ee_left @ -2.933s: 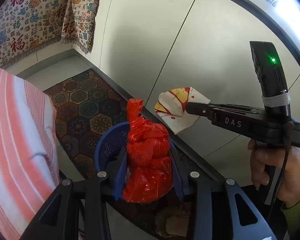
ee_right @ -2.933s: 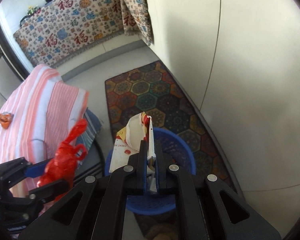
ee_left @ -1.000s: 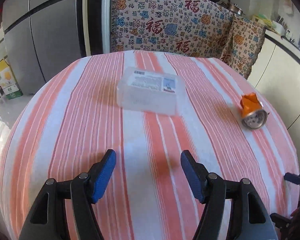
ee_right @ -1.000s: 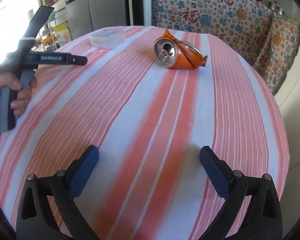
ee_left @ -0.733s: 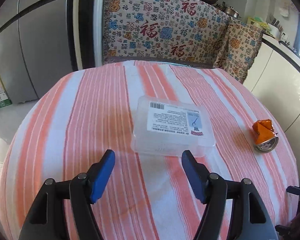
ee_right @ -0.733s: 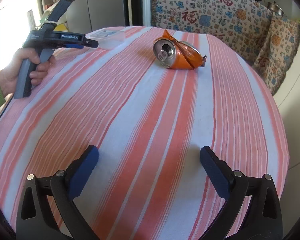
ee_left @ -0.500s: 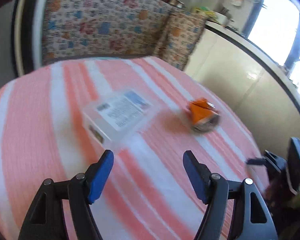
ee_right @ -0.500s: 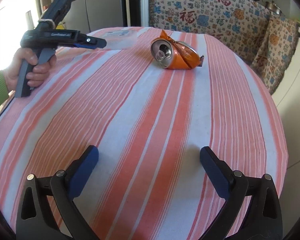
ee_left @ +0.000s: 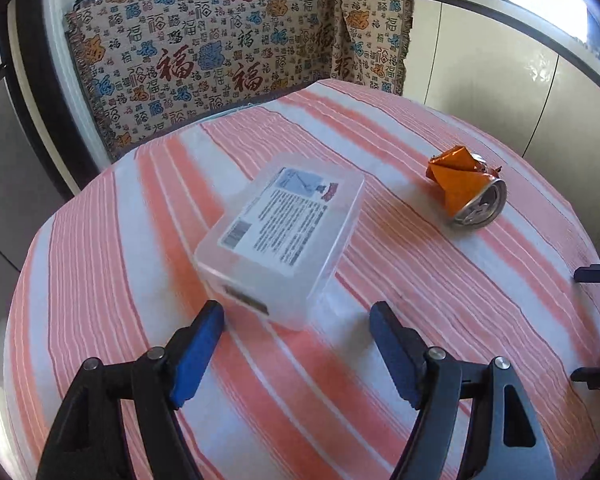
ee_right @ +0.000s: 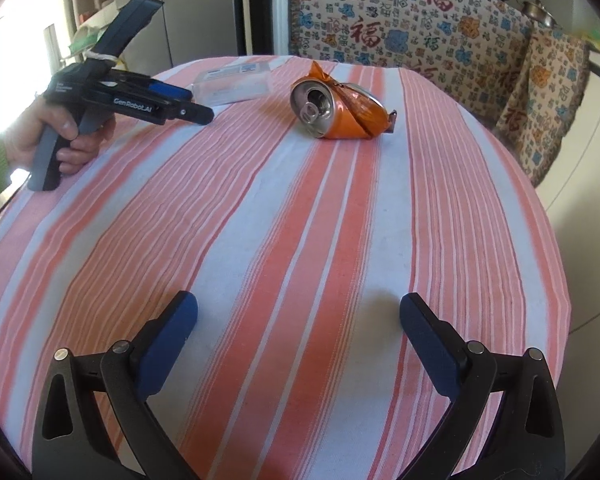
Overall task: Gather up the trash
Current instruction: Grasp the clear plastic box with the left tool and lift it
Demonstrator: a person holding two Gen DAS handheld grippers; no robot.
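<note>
A clear plastic box with a printed label lies on the striped tablecloth. My left gripper is open and empty, its jaws just short of the box's near corner. A crushed orange can lies to the right of the box. In the right wrist view the can lies far ahead and the box sits behind the left gripper. My right gripper is open and empty, low over the cloth.
The round table drops off at its right edge. A patterned cloth hangs over furniture behind the table. Cabinets stand at the right and a fridge at the back left.
Both grippers let go of the red bag and the paper wrapper over the blue bin and came up to the table. My left gripper has closed in on the plastic box. My right gripper has barely moved.
</note>
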